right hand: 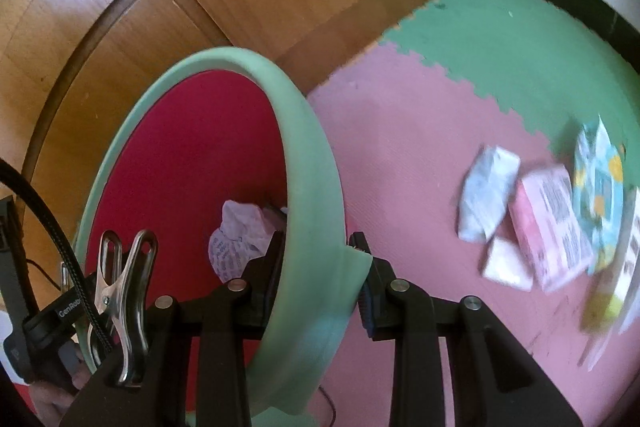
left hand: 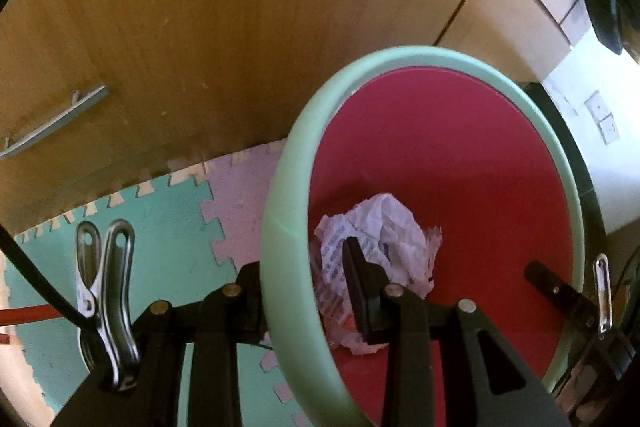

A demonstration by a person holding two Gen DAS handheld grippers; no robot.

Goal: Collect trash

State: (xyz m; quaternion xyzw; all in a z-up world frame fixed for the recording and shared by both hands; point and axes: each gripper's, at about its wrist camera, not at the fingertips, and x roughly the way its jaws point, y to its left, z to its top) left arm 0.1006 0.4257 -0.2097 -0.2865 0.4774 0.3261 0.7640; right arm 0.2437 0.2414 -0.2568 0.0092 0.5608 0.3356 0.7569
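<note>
A bin with a mint-green rim (left hand: 400,55) and a red inside holds a crumpled printed paper (left hand: 384,227) at its bottom. My left gripper (left hand: 304,287) is shut on the near left part of the rim, one finger outside and one inside. My right gripper (right hand: 320,271) is shut on the opposite side of the rim (right hand: 312,131), also straddling it. The same paper (right hand: 240,235) shows inside the bin. Loose trash lies on the mat to the right: a white wrapper (right hand: 486,195), a pink box (right hand: 552,227) and a blue-yellow packet (right hand: 598,183).
A wooden cabinet (left hand: 240,27) with a metal handle (left hand: 52,123) stands right behind the bin. Green and pink foam puzzle mats (right hand: 500,39) cover the floor. A white wall with sockets (left hand: 600,119) and black skirting lies to the right.
</note>
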